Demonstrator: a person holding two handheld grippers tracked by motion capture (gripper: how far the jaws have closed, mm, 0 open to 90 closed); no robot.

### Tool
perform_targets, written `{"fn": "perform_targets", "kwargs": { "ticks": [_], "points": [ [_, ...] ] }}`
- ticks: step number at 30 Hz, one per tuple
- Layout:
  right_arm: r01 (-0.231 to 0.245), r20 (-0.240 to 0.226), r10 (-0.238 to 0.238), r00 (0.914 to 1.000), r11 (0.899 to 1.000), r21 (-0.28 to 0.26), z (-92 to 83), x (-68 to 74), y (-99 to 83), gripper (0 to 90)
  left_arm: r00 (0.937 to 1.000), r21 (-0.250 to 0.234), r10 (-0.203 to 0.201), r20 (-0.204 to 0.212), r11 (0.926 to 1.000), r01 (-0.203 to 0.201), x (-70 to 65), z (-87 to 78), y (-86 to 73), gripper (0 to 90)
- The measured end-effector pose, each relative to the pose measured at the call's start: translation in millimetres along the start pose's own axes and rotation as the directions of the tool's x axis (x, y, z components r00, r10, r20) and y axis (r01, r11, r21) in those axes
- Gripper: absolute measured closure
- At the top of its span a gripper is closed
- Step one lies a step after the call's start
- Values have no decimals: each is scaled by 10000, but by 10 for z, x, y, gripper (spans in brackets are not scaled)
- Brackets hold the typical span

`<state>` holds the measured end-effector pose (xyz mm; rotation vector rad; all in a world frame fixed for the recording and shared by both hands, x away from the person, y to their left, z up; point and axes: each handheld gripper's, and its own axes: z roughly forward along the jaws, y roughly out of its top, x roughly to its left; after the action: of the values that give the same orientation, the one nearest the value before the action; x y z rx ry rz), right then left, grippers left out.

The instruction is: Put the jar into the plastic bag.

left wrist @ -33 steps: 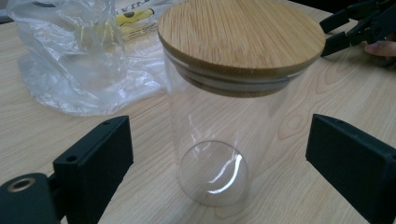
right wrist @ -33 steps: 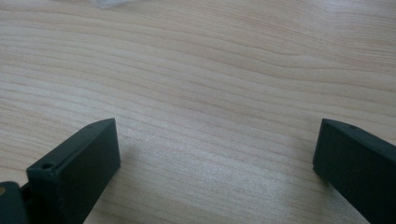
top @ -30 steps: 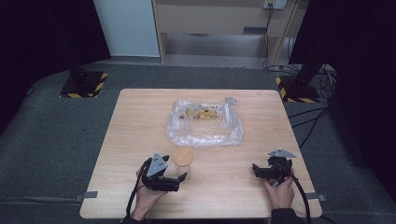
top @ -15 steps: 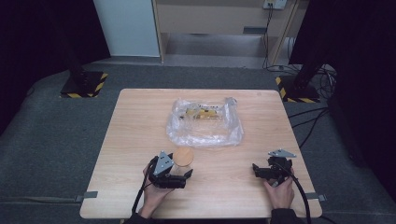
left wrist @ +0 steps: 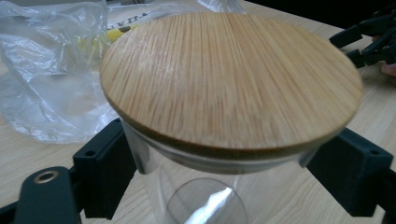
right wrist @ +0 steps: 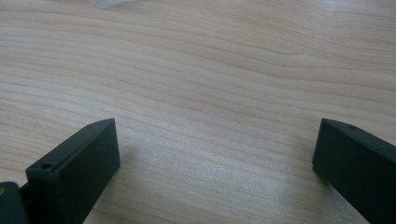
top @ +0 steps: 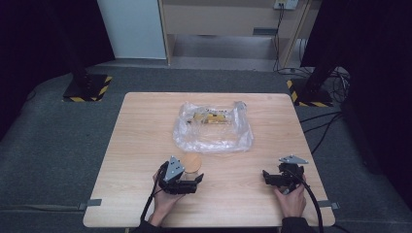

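Pale wooden table [top: 145, 145] bears a clear glass jar with round bamboo lid [left wrist: 229, 79]: rigid, slick, breakable (likely light). Left gripper [left wrist: 224, 177] has just been closing, its jaws bracketing the glass beneath the lid, the proper hold, contact unconfirmed; right gripper [right wrist: 215, 154] gapes, empty.

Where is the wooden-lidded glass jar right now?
In the high view, the jar stands at the table's near-left, between the left tool's jaws, just before the plastic bag.

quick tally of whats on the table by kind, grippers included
grippers: 2, the left gripper with its jaws at the jar, the right gripper open over bare wood
glass jar with wooden lid: 1
clear plastic bag with yellow packets inside: 1
total: 4
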<state>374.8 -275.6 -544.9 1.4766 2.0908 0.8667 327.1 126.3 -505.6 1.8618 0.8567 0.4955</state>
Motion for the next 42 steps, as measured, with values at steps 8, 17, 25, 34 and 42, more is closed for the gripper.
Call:
{"fn": "perform_targets", "kwargs": {
  "ticks": [8,17,25,34,42],
  "points": [
    [1,-1,-1,10000,10000,0,0,0,0,7,9996,-146,-41,-266,9999,37,-1,2,-12,231],
    [2,-5,-2,10000,10000,-1,0,-1,0,7,9992,-182,-40,-403,9998,32,-17,2,-14,253],
    [0,-7,0,10000,10000,1,0,-1,0,7,9991,-156,3,-435,9999,-10,-30,-10,-13,254],
    [4,-8,-4,10000,10000,-1,0,-2,1,7,9989,-247,13,-474,9997,-25,-53,-65,13,255],
    [7,-14,-7,10000,10000,-1,1,-2,1,7,9988,-553,-193,-456,9983,167,-54,-179,112,255]
  ]
}}
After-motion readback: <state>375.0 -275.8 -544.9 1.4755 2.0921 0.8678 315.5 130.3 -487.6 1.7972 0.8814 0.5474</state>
